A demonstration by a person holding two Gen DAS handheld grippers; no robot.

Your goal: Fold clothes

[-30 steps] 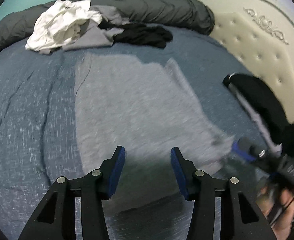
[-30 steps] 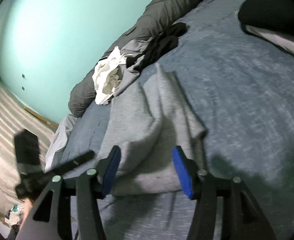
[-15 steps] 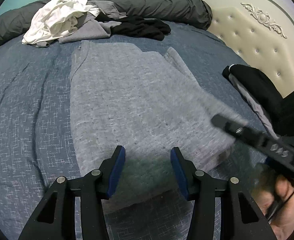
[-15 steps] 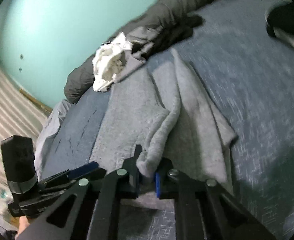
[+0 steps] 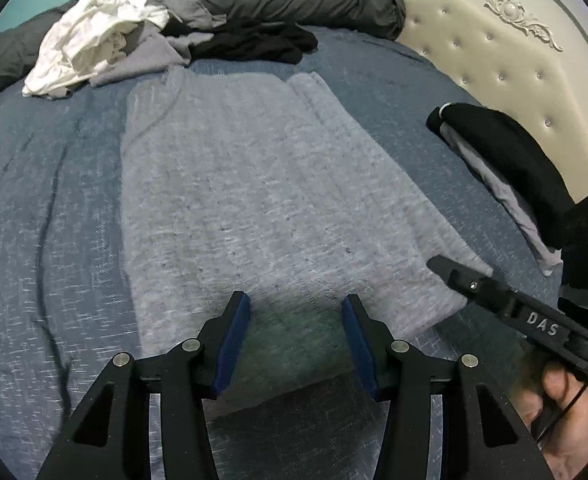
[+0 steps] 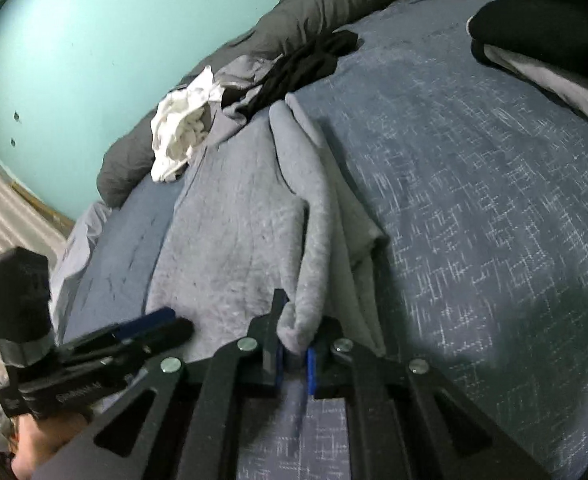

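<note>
Mid-fold: right gripper [image 6: 294, 354] pinching grey garment [image 5: 254, 208] edge at lower centre, left gripper [image 5: 296, 344] spread; likely carrying edge across next.

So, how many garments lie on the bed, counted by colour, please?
Grey: 3, spread grey knit garment, crumpled grey top, folded light grey piece
Black: 2, crumpled black garment, folded black garment
White: 1, crumpled white garment
Total: 6

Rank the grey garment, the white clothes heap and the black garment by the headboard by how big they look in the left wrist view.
1. Grey garment, far the largest.
2. Black garment by the headboard.
3. White clothes heap.
The last two look close, and the heap lies farther from the camera, so their order is unsure.
</note>
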